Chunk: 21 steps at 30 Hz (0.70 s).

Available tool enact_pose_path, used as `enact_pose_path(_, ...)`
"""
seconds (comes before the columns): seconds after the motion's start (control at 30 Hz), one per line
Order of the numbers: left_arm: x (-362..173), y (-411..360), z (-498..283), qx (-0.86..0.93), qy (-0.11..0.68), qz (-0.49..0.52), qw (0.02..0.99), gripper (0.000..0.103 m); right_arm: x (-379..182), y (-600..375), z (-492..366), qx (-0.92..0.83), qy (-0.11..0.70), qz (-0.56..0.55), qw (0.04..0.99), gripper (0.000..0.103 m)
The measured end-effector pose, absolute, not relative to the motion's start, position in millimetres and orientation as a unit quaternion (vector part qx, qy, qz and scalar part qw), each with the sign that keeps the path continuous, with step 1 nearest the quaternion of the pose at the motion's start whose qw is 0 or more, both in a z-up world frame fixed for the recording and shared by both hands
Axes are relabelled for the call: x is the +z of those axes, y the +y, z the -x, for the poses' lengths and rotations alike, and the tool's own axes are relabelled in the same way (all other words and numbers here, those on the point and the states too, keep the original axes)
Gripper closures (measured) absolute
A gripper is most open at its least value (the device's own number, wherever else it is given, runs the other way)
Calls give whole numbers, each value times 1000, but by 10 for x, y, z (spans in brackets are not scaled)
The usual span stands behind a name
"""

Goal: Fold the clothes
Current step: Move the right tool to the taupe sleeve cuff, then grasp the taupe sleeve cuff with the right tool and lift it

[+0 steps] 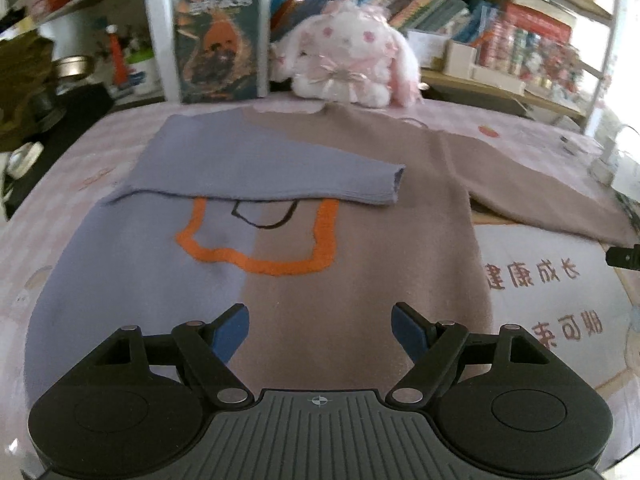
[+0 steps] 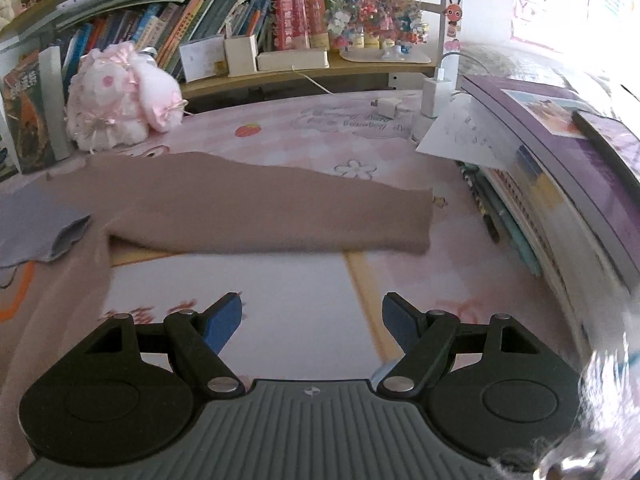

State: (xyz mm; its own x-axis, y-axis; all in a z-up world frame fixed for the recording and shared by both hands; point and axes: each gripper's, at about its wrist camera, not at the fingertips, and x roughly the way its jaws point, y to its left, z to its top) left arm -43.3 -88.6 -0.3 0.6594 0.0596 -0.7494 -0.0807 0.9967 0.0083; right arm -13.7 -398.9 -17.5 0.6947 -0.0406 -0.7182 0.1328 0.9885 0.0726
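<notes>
- The sweater (image 1: 280, 208) lay flat on the pink mat (image 1: 540, 152), front up, neck toward the shelf, hem toward the person.
- Its grey sleeve (image 1: 280, 178) was already folded across the chest, cuff ending near the body's middle, above the orange outline.
- The brown sleeve (image 2: 272, 216) lay spread out to the side, its long axis running across the right wrist view, cuff (image 2: 424, 220) pointing toward the stack of books (image 2: 560, 200) at the mat's edge.
- That sleeve lay ahead of the right gripper (image 2: 312, 318), beyond a strip of bare mat; nothing touched it.
- The right gripper's jaws stood wide apart and held nothing, with only mat between the blue pads (image 2: 400, 320).
- The left gripper (image 1: 320, 326) hovered over the lower body of the sweater, jaws likewise wide and empty.
- The right hand looked clearly nearer the spread sleeve, so folding it in probably fell to that side; the cuff end was the likely place to grasp.
- A plush rabbit (image 1: 344, 60) sat beyond the neck, and a charger (image 2: 434, 92) sat near the far corner, both clear of the sleeve.
</notes>
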Motion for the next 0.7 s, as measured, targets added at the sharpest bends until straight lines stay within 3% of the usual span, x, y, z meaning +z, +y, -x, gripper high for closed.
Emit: enact_pose_path(0.7,32,-1063,360,94,406,22,909,22,-409,-4566,-356,-36,401,-147,903,29)
